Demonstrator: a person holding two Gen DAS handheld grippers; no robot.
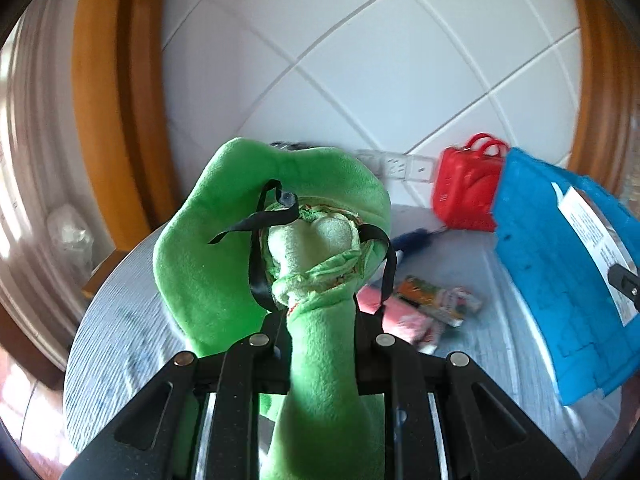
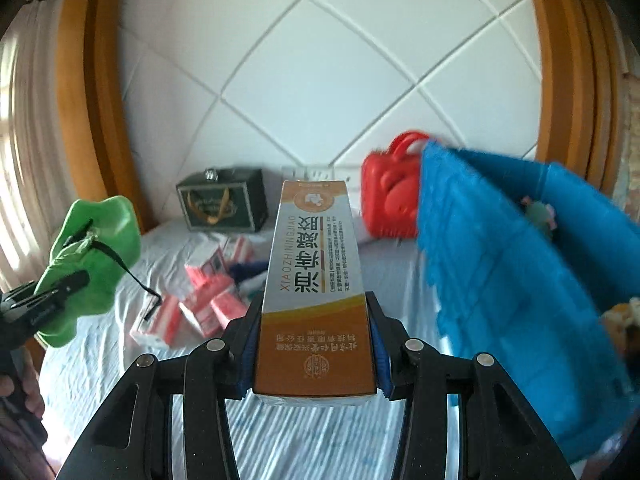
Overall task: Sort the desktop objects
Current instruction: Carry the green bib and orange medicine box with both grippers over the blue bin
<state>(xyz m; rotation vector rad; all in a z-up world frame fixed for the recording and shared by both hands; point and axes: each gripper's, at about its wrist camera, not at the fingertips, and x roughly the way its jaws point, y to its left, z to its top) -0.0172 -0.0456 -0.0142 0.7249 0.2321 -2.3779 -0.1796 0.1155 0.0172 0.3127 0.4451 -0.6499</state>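
Note:
My left gripper is shut on a green plush toy with black straps and holds it up above the table; the toy also shows in the right wrist view at the far left, with the left gripper on it. My right gripper is shut on a long orange and white carton with Chinese print, held lengthwise above the table. Several pink and white small boxes lie loose on the cloth-covered table; they also show in the left wrist view.
A blue fabric bin stands at the right, with small toys inside; it also shows in the left wrist view. A red plastic case and a dark green gift box stand at the back by a white tiled wall.

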